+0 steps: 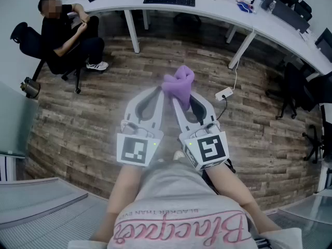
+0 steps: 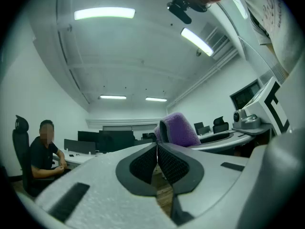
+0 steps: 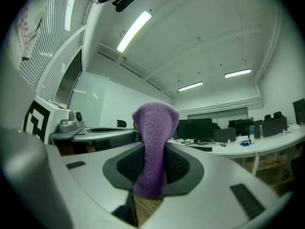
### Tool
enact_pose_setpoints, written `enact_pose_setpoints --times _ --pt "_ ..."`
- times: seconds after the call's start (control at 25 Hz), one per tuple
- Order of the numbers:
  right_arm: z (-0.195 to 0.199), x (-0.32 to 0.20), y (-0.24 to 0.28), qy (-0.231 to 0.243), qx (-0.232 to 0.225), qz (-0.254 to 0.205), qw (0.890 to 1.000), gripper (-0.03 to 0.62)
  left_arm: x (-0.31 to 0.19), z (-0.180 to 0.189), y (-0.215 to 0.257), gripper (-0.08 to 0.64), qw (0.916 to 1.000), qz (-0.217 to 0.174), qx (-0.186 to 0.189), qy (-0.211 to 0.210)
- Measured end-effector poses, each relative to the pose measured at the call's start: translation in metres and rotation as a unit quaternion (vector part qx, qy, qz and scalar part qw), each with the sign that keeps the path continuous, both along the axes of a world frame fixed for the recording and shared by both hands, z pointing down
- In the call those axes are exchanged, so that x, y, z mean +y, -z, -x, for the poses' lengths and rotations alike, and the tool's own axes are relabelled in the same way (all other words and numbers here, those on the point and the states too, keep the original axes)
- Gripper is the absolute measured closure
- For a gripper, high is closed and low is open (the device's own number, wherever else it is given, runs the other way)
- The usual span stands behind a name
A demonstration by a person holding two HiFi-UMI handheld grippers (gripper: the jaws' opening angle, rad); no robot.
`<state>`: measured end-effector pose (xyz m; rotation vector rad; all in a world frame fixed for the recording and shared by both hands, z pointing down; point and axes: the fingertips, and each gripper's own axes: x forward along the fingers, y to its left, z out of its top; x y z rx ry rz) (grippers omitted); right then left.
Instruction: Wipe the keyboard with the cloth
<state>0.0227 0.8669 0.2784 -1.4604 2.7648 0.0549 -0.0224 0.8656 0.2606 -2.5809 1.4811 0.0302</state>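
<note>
The brown wood-plank floor (image 1: 93, 118) filled most of the head view, and beyond it ran the long curved white surface (image 1: 207, 10) at the far side of the room. A seated person in dark clothes (image 1: 67, 35) was at its left end. Both tools were held out in front of the body over bare floor, well apart from that surface, so the wiping had not begun; this looked like the carry towards the work. The left tongs (image 1: 158, 91) had their jaws together with nothing between them, as the left gripper view showed (image 2: 156, 147), probably kept free to steady something later. The right tongs (image 1: 182, 98) were clamped on the purple fleecy cloth (image 3: 153, 132). A fold stood up above the tips and a tail hung down between the pads, a grip that left a soft bunch exposed for rubbing. The black keyboard (image 1: 169, 1) lay flat on the far surface, untouched. The cloth's bunched top (image 1: 179, 81) sat just beside the left tongs' tips.
</note>
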Motion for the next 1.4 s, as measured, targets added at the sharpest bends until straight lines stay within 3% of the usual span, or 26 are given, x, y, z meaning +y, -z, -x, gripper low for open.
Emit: enact_pose_setpoints --times 0.52,0.84,1.4 --pt "-0.041 -0.018 -0.005 0.021 -0.003 -0.004 1.000 0.502 -0.017 -0.040 -0.002 0.552 0.9999 0.001 0.000 0.017" --pt "-0.050 -0.028 -0.009 0.027 -0.008 -0.007 1.000 0.505 -0.025 -0.047 -0.012 0.552 0.9996 0.010 0.002 0.028" --pt "-0.066 -0.090 -0.013 0.018 -0.017 -0.008 1.000 0.503 -0.092 -0.057 -0.015 0.552 0.9999 0.008 0.002 0.012"
